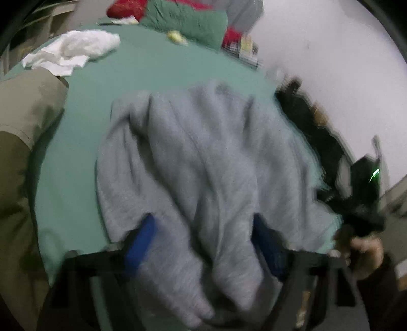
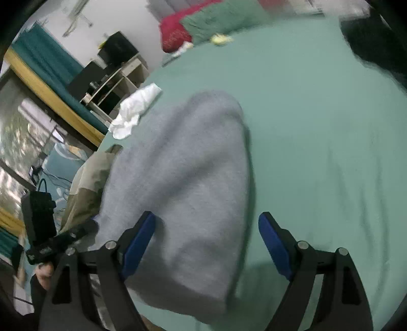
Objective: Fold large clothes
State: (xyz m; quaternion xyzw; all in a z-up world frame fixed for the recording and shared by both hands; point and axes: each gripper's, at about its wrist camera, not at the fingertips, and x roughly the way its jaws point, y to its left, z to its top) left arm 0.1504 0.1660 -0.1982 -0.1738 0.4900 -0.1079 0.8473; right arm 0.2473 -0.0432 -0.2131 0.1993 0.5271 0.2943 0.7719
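A large grey sweatshirt (image 1: 203, 152) lies bunched on the green bed sheet (image 1: 157, 73). In the left wrist view my left gripper (image 1: 203, 242) is open, its blue fingers (image 1: 142, 239) standing wide apart with grey cloth lying between them. In the right wrist view the same grey sweatshirt (image 2: 183, 178) lies folded over on the sheet (image 2: 318, 127). My right gripper (image 2: 207, 242) is open over its near edge, left blue finger (image 2: 138, 242) on the cloth, right finger over bare sheet. Both views are blurred.
A white garment (image 1: 73, 49) and a tan garment (image 1: 28, 107) lie at the bed's left. Green and red pillows (image 1: 185, 23) are at the far end. A dark garment (image 2: 376, 43) lies far right. Shelves (image 2: 114, 79) stand beyond the bed.
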